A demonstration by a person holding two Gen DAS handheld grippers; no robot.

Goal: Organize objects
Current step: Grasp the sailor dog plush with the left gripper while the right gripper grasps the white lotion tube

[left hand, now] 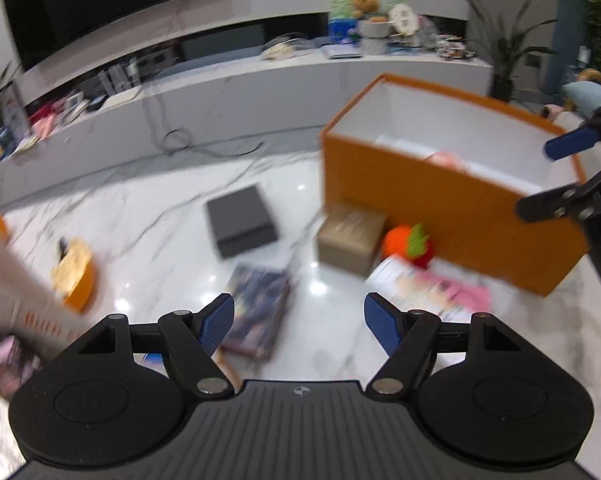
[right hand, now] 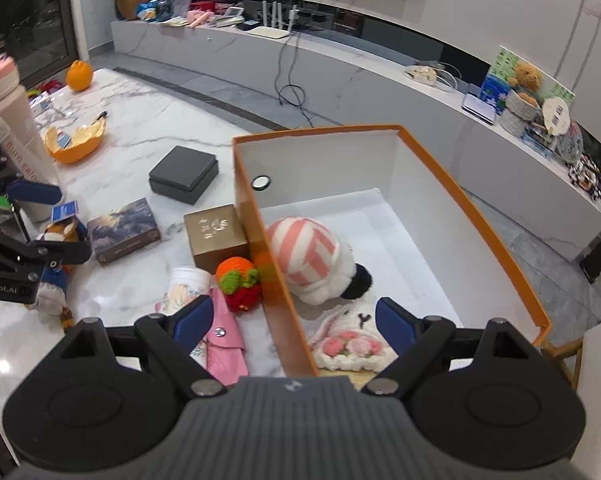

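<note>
Gleaming marble tabletop (right hand: 148,136), TV console (right hand: 340,68) behind

- white marble table (right hand: 148,128)
- orange box (right hand: 274,280) at 3 o'clock
- black box (right hand: 183,174) at 11, gold box (right hand: 214,236) centre
- book (right hand: 124,230) at 9
- crocheted fruit (right hand: 240,284), pink pouch (right hand: 224,344) at 6
- orange peel (right hand: 76,142) at 10
</note>
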